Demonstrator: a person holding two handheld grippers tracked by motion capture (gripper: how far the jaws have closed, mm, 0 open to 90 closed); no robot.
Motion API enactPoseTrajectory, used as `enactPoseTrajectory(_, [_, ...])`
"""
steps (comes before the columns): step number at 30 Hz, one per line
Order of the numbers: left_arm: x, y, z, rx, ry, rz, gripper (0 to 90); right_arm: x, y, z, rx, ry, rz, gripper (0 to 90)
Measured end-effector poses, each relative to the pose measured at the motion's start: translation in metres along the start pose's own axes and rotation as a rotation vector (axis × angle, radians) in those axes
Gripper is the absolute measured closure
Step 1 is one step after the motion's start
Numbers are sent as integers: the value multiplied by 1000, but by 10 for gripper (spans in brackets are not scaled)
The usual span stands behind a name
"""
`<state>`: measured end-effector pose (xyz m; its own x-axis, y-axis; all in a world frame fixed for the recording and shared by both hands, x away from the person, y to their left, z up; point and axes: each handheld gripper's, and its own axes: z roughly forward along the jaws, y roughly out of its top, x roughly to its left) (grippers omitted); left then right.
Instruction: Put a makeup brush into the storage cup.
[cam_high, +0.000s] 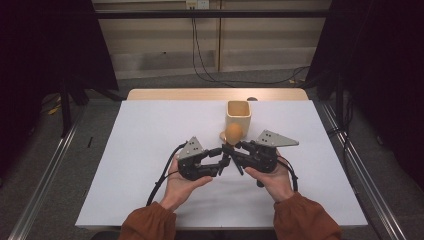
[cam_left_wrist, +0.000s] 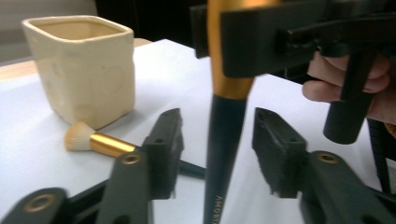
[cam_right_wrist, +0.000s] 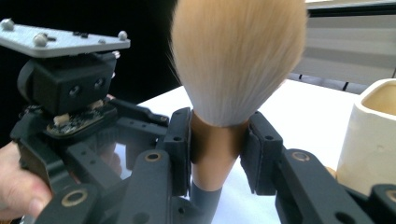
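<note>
The white table is the biggest thing, with a strip of bare wood at its far edge. Grey floor, metal rails, black curtains and hanging cables are seen around it.

A cream cup is stood toward the far side of the table, its mouth open to the top, likely so brushes can be dropped in. Near its foot, a small brush with a gold band is laid flat on the table.

A big makeup brush is held upright just near the cup, fluffy end up. It is pinched at its gold collar by the right gripper, so it is kept from falling. Lower down, its dark handle is left between the jaws of the left gripper, which are spread apart and not touching it. The brush seems to be passed to one gripper.
</note>
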<state>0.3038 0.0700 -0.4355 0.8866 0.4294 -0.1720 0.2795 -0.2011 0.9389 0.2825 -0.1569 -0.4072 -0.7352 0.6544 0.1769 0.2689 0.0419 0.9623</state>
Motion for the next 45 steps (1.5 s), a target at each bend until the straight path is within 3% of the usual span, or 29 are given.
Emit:
enactPoseTrajectory(1, [1,0,-1,7,1,-2,457,1,0,-1,3,3,-8,666])
enactPoseTrajectory(4, [2,-1,-5,6,12,-7,433,0,-1,-2,4,8,-8,667])
enactPoseTrajectory(7, [4,-2,-8,9,28,-14,314,-1,-1,-3,7,6,-4,667])
enactPoseTrajectory(11, [6,-5,-13,18,48,-29,232,-2,0,-4,5,4,-4,667])
enactPoseTrajectory(12, [8,-5,-15,29,69,-39,171,-3,0,-6,3,0,-3,667])
enactPoseTrajectory(21, [14,-2,-29,35,120,-30,58,-9,2,-12,-10,-17,2,667])
enactPoseTrajectory(25, [18,-1,-38,48,139,-21,43,-13,3,-16,-14,-31,3,667])
enactPoseTrajectory(30, [17,0,-49,37,149,-39,40,-16,4,-20,-19,-46,2,667])
enactPoseTrajectory(35, [16,-3,-59,-7,160,-30,36,-22,7,-25,-26,-63,-2,667])
enactPoseTrajectory(38, [19,-10,-66,-15,189,-13,36,-26,10,-31,-31,-76,-6,667])
enactPoseTrajectory(45, [28,-21,-84,-23,243,-34,37,-32,16,-37,-49,-95,-6,667])
